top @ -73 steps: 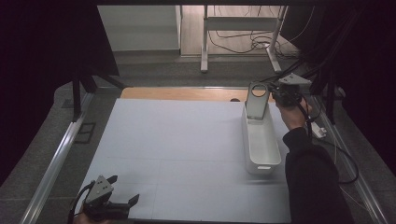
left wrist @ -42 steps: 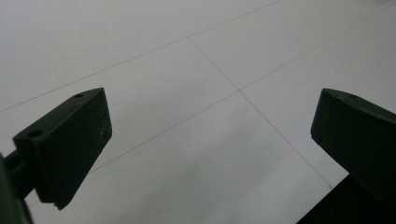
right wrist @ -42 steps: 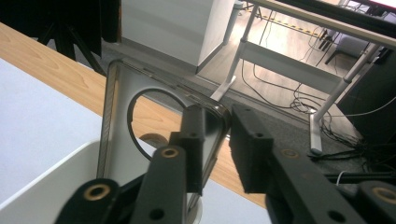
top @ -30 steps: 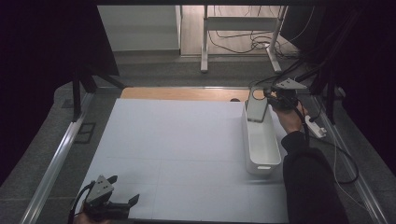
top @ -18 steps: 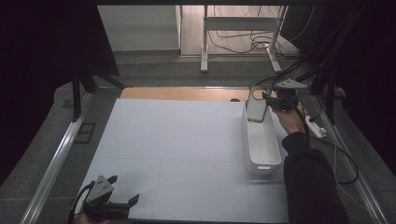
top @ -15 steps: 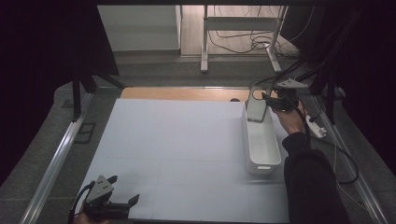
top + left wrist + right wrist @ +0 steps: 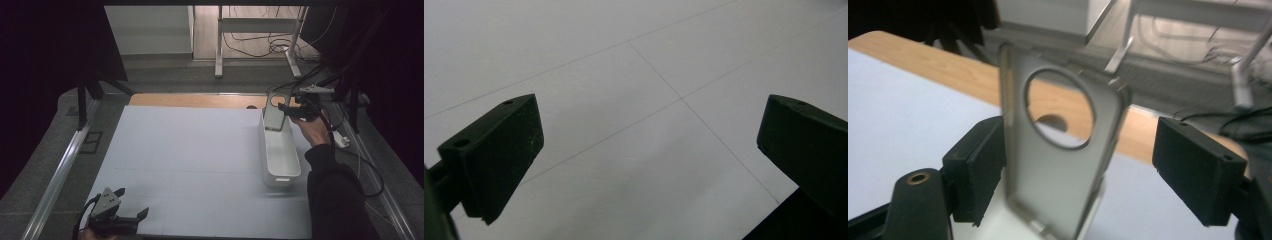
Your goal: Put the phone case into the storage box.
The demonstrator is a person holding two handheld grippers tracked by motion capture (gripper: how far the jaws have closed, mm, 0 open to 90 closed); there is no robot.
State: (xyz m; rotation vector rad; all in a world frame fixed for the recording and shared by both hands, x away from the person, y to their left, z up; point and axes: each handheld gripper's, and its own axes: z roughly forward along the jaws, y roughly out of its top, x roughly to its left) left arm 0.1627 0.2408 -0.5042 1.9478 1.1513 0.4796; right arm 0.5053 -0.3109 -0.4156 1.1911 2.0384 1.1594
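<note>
A translucent grey phone case [image 7: 273, 115] with a round camera hole stands upright in the far end of a long white bin [image 7: 282, 178]. My right gripper [image 7: 284, 109] is level with it, and its jaws have just been opening. In the right gripper view the phone case [image 7: 1058, 170] stands between the jaws: the left one is close against its edge and the right one is well clear, so my right gripper [image 7: 1083, 150] is open. My left gripper [image 7: 132, 202] rests at the near left corner of the white table sheet [image 7: 190, 160]. My left gripper [image 7: 649, 145] is open and holds nothing.
A wooden strip [image 7: 200, 100] runs along the sheet's far edge. Metal rails [image 7: 60, 170] flank the table. A power strip [image 7: 342, 140] and cables lie to the right of the bin. Table legs [image 7: 219, 45] stand on the floor beyond.
The right hand has brought the case slightly down into the bin's far end. Its jaws have spread away from the case. The left gripper has not moved.
</note>
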